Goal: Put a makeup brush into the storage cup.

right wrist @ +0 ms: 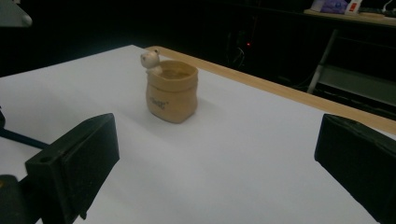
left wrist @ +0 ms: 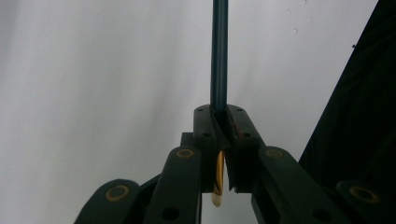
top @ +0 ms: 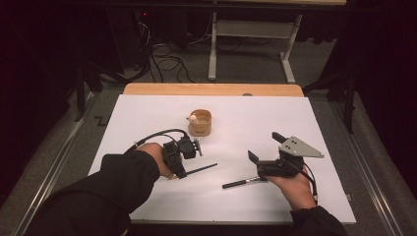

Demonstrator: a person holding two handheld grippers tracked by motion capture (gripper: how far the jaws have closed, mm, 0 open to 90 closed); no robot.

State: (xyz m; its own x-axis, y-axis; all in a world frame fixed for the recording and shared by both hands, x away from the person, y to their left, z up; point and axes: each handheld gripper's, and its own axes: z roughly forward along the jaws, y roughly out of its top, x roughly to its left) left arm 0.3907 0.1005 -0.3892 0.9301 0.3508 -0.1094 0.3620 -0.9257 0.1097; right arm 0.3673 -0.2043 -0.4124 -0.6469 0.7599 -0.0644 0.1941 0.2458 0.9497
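White sheet (top: 147,113) over wooden table, dark room | left gripper (top: 189,158) jaws clamped on thin dark pen (left wrist: 219,56), low over sheet | right gripper (top: 265,147) jaws wide apart, empty | second black pen (top: 243,183) lies beside it | tan ceramic cup with small bear figure (right wrist: 171,91) mid-table, well apart | progress: one pen lifted, none in cup.

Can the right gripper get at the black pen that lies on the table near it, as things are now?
Probably yes. The right gripper has its jaws open and holds nothing, and the black pen lies bare on the white table just beside that hand.
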